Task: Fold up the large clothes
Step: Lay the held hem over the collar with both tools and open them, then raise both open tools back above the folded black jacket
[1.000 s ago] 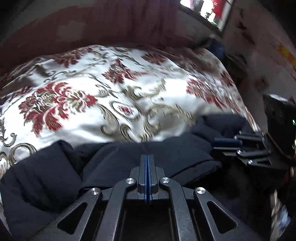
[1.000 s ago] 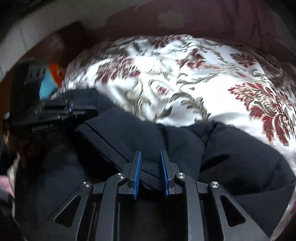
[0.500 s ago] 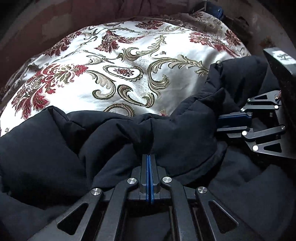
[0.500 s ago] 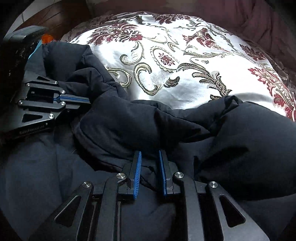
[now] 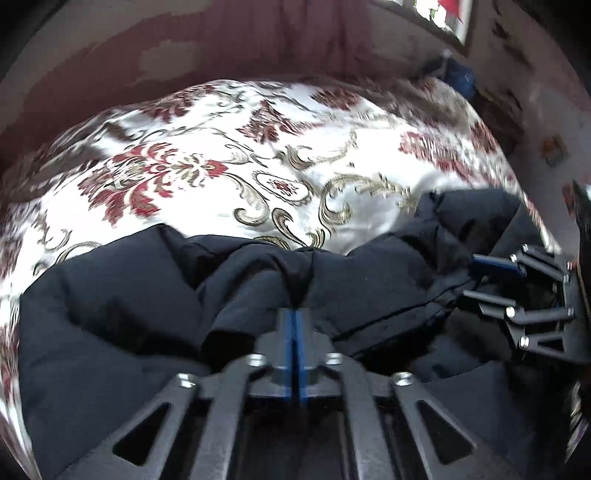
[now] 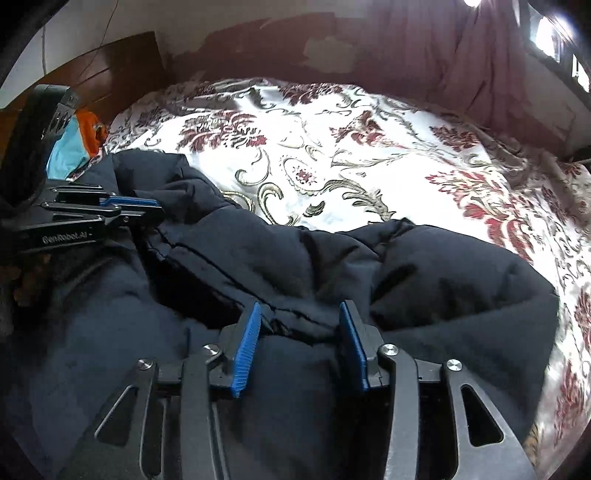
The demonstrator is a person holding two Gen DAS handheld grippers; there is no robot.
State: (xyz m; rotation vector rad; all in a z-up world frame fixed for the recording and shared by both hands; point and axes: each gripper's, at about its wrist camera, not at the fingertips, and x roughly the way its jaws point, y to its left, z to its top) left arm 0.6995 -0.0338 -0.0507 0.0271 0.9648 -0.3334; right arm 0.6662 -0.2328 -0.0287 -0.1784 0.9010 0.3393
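A black padded jacket point(image 5: 129, 295) lies bunched on the near part of a flowered bedspread point(image 5: 258, 166). My left gripper point(image 5: 294, 321) is at the bottom centre, its blue pads almost together on a crease of the jacket; its jaws are just starting to open. In the right wrist view my right gripper point(image 6: 301, 332) has its jaws opening wide, and a stitched fold of the jacket point(image 6: 443, 277) lies loose between the pads. The two grippers are side by side: the right gripper point(image 5: 476, 280) shows at the right edge, the left gripper point(image 6: 147, 208) at the left edge.
The white, red and gold bedspread point(image 6: 369, 166) stretches beyond the jacket. A wooden headboard point(image 6: 110, 66) and an orange and blue cloth point(image 6: 81, 140) are at the far left. A maroon curtain point(image 6: 461, 55) hangs at the back, and a window point(image 5: 443, 14) is high on the right.
My right jaws have spread apart and no longer pinch the jacket's fold. Both grippers have drawn back from the bedspread. The left pads have parted by a hair.
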